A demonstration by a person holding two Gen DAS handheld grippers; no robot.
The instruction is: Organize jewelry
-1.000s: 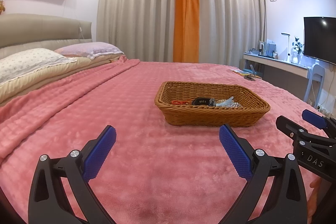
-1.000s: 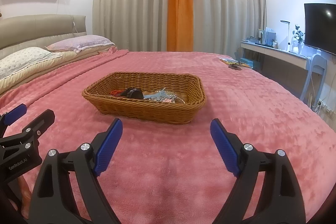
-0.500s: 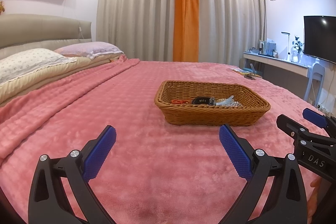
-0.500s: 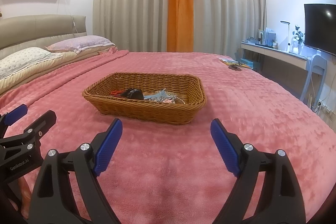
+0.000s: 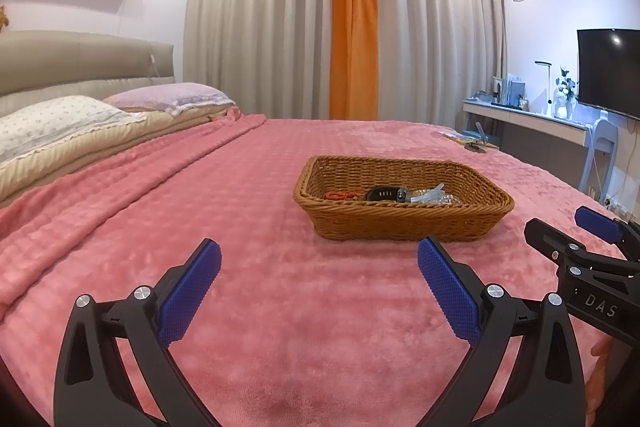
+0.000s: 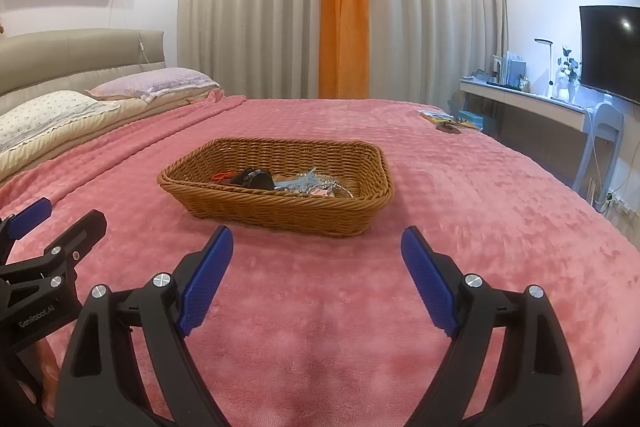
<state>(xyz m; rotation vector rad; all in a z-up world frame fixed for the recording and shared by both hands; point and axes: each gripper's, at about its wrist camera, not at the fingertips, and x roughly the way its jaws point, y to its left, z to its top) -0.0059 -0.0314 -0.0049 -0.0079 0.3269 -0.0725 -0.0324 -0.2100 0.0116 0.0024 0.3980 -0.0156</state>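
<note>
A brown wicker basket [image 5: 404, 219] [image 6: 280, 213] sits on the pink bedspread. Inside lie a red cord [image 5: 340, 195] [image 6: 222, 177], a black watch [image 5: 384, 193] [image 6: 256, 179] and pale blue and silvery jewelry pieces [image 5: 432, 195] [image 6: 316, 183]. My left gripper [image 5: 318, 259] is open and empty, hovering over the bedspread short of the basket. My right gripper [image 6: 316, 247] is open and empty, just before the basket's near wall. The right gripper also shows at the right edge of the left wrist view [image 5: 576, 239]; the left gripper shows at the left edge of the right wrist view [image 6: 56, 223].
Pillows [image 5: 60, 123] and a padded headboard [image 5: 80, 59] are at the left. Books and small items [image 6: 444, 119] lie on the bed's far right corner. A desk [image 5: 528, 119], chair [image 5: 600, 151] and TV [image 5: 608, 71] stand at the right. Curtains [image 5: 352, 43] hang behind.
Both grippers have risen very slightly toward the basket, otherwise almost still. Both stay open and empty.
</note>
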